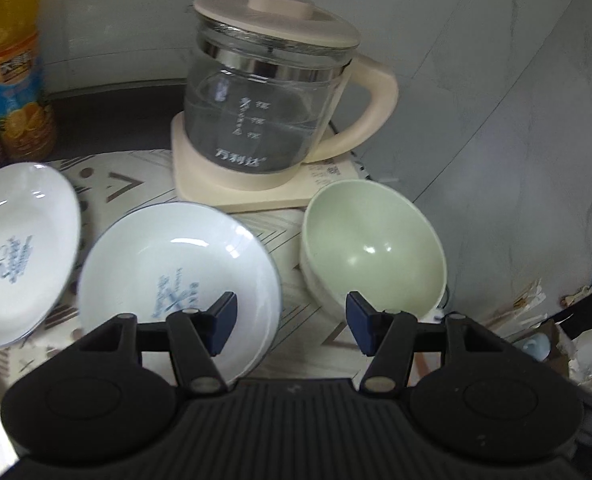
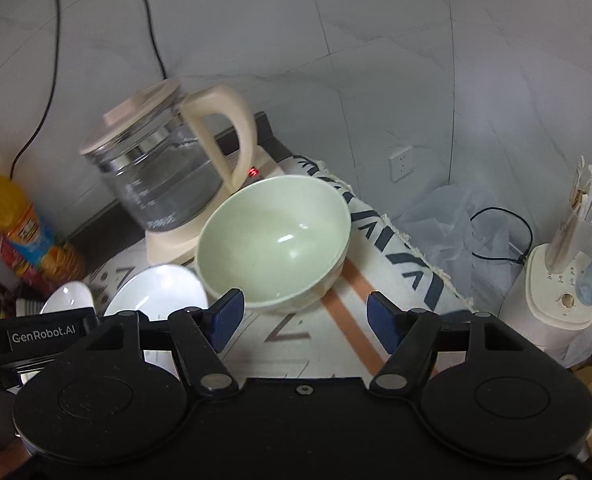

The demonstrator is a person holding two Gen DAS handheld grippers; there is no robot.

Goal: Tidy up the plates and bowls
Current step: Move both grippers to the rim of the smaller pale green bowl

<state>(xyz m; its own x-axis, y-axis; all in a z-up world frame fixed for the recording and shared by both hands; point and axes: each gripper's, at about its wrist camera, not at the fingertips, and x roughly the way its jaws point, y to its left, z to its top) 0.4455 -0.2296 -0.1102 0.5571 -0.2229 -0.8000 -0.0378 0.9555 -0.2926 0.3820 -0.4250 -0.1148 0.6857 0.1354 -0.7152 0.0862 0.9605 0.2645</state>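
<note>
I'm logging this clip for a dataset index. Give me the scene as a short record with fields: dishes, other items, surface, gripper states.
dishes: green bowl; two white plates with blue print, one in front of the left gripper, one further left
other items: glass kettle on its cream base, behind the dishes; orange drink bottle at far left
surface: patterned mat
left gripper: open, holding nothing
right gripper: open, holding nothing, near the green bowl

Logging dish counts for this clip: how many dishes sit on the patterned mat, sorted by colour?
White shallow ceramic plates with blue print: 2
Pale green deep bowl: 1
Total: 3 dishes, both grippers empty.
</note>
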